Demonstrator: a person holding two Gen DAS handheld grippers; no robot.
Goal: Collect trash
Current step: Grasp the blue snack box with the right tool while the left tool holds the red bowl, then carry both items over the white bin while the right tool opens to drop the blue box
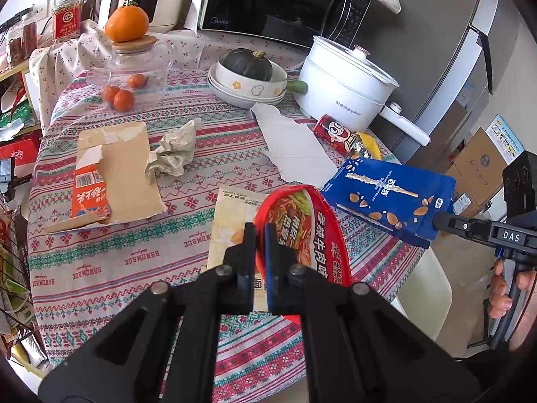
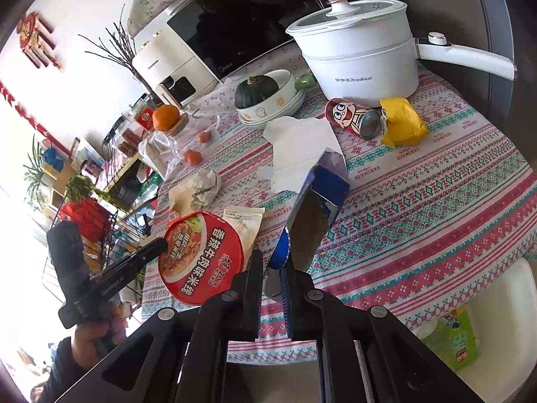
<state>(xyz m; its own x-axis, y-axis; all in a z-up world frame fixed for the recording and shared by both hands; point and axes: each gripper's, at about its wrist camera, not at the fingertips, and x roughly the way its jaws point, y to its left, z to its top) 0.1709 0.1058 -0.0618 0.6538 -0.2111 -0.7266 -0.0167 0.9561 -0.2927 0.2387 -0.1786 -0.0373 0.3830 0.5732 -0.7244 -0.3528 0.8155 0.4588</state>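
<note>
My left gripper (image 1: 260,231) is shut on the rim of a red round noodle-cup lid (image 1: 302,221), which it holds tilted above the table's near edge. The lid (image 2: 198,255) also shows in the right wrist view, with the left gripper (image 2: 162,245) at its left rim. A blue snack box (image 2: 319,208) hangs over the tablecloth. Its end flap lies between the jaws of my right gripper (image 2: 272,258), against the right pad, with a gap to the left finger. On the patterned cloth lie a torn orange carton (image 1: 110,181), crumpled paper (image 1: 178,151), torn white paper (image 1: 292,144), a red can (image 1: 335,134), a yellow wrapper (image 2: 402,121) and a beige packet (image 1: 231,221).
At the back stand a white electric pot (image 1: 345,84), stacked bowls (image 1: 248,90) with a dark squash, a glass jar (image 1: 141,67) topped by an orange, and a microwave (image 1: 285,0). A fridge (image 1: 453,50) rises at the right. A white chair (image 2: 496,302) with a green carton (image 2: 453,339) sits below the table edge.
</note>
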